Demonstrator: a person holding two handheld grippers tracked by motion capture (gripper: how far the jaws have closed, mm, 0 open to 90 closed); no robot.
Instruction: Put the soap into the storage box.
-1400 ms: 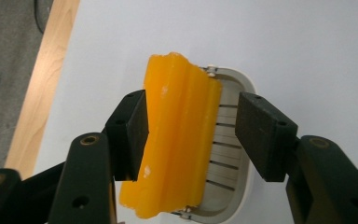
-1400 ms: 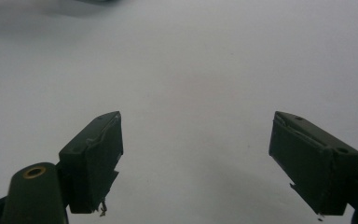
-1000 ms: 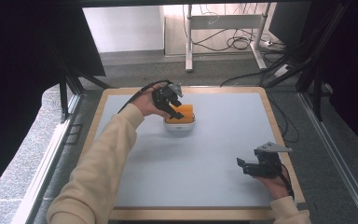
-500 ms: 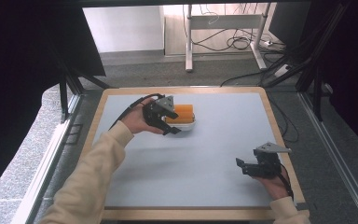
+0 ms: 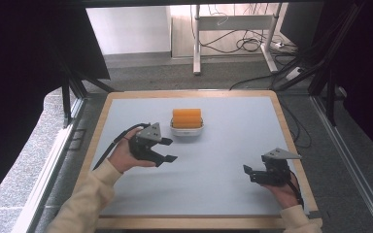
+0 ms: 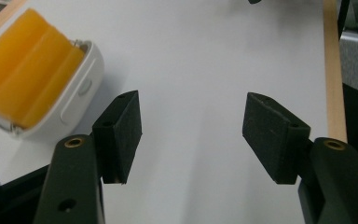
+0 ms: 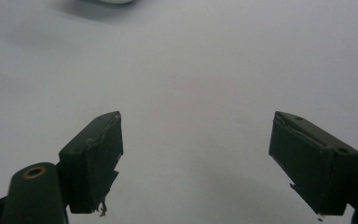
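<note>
There is one white dish (image 5: 187,130) on the table (image 5: 223,194), with one orange block (image 5: 186,117) sitting in it, near the far middle. There are two grippers. The left gripper (image 5: 167,149) is just in front of the dish, a bit to the left, and its jaws are spread wide with nothing between them. The right gripper (image 5: 247,172) rests near the right edge, well apart from the dish, jaws also spread and bare. The left gripper view shows ridges along the orange block (image 6: 25,84) and the dish's (image 6: 81,88) smooth side up close, which the high view does not.
</note>
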